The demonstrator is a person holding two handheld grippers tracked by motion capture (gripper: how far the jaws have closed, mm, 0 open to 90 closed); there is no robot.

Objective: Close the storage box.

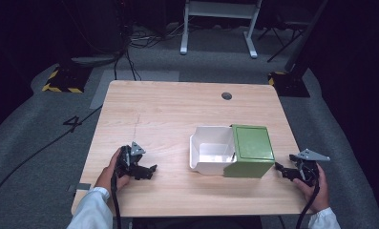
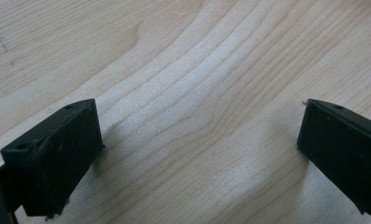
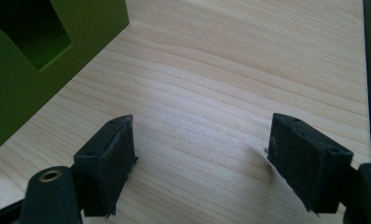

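Green box (image 1: 252, 149) on wooden table (image 1: 168, 109), right of centre, lying on its side, touching white open bin (image 1: 211, 149) along left edge; bin mouth up, interior looks bare. In right gripper view, green box (image 3: 29, 51) at upper left with cut-out opening in its face, ahead and to left of jaws, not between them, no contact.

Right gripper (image 1: 286, 171) just beside box's right end, near table's right edge, held in right hand (image 1: 316, 188), pointing toward box. Jaws wide apart in right gripper view, only bare wood grain between pads (image 3: 108, 163), nothing clamped. Grey three-cornered plate on top, cable trailing down past sleeve.

Left gripper (image 1: 149, 170) well apart from box, at left front of table, held in left hand (image 1: 111, 172), pointing right toward bin. Jaws spread wide in left gripper view, bare tabletop between fingers (image 2: 57, 154), nothing gripped. Faint pencil-like line on wood at upper left of that view.

Small round grommet hole (image 1: 226, 96) near table's far edge. Beyond table: grey carpet, cables, white desk legs (image 1: 218, 28), black-yellow striped base (image 1: 63, 78) at left.
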